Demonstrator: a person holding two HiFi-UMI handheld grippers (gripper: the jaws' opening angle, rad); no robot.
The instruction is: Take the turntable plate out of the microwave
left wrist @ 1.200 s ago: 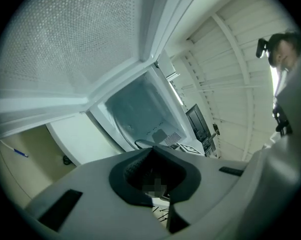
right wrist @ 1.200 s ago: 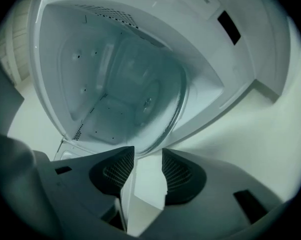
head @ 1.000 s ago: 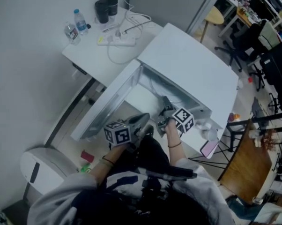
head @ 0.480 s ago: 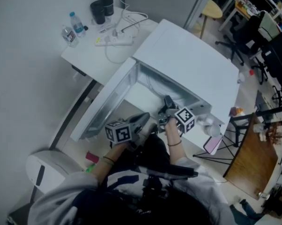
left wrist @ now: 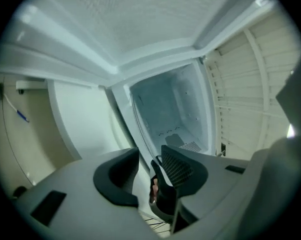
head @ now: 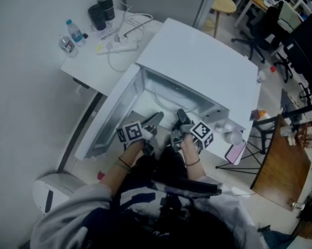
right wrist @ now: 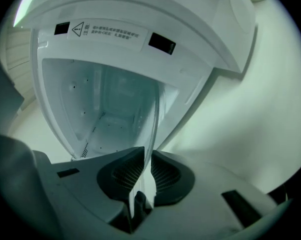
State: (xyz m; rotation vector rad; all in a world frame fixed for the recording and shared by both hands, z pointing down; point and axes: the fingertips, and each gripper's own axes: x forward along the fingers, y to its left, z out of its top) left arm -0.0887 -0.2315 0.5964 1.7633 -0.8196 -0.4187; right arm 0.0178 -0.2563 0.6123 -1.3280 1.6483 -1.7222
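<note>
- Although the head view shows the left claw (head: 155,118) and the right claw (head: 181,115) side by side at the mouth of the open microwave (head: 202,56), the plate (right wrist: 154,115) is clear glass and does not show there. The risk in this view is the door (head: 107,126), which stands open near the left claw. A wide swing of that arm may knock it.
- In the left gripper view, the left claw has just been opening. Its jaws stand apart and nothing is pressed between them. I judge that it gives no support to the plate, so the weight probably hangs on one side only.
- In the right gripper view, the right claw has just been closing. Its pads (right wrist: 163,173) are clamped on the thin rim of the plate, at the front of the cavity (right wrist: 108,109). The hold is on a small piece of smooth glass, so the plate may slip or tip down when it is drawn out. A squeeze that is too hard may chip the rim.
- No view shows if the far side of the plate rests on the cavity floor. If it does, a level pull may catch there. If the plate tilts, its edge may strike the frame of the opening and the glass may fall.
</note>
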